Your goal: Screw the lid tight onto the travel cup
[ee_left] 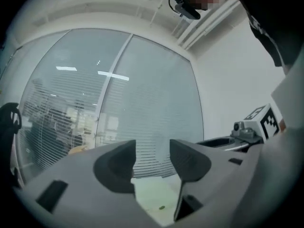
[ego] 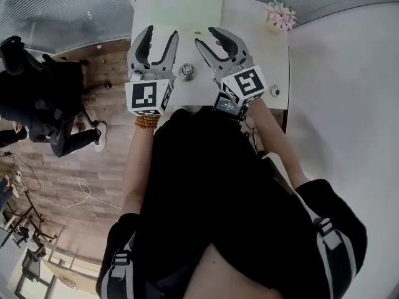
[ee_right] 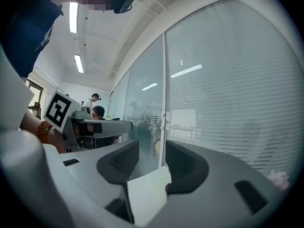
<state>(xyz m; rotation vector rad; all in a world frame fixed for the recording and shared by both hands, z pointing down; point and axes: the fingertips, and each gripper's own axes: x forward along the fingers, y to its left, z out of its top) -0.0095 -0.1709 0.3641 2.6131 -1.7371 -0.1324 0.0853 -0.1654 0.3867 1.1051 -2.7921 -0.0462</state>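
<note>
White table (ego: 265,42) tops the head view; the travel cup (ego: 187,71) stands on it, seen between the raised left gripper (ego: 161,33) and right gripper (ego: 207,36). Left gripper view: jaws partly apart, empty, window blinds (ee_left: 142,103) beyond. Right gripper view: jaws likewise parted, gripping nothing.

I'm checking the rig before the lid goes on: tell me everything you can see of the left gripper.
The left gripper is a pale grey two-jaw tool, plastic by its look, with dark pads inside. Its jaws stand apart with nothing between them. A cube with black square markers sits at its rear. It hangs above the white table, touching nothing on it; a beaded bracelet shows on the wrist behind it.
</note>
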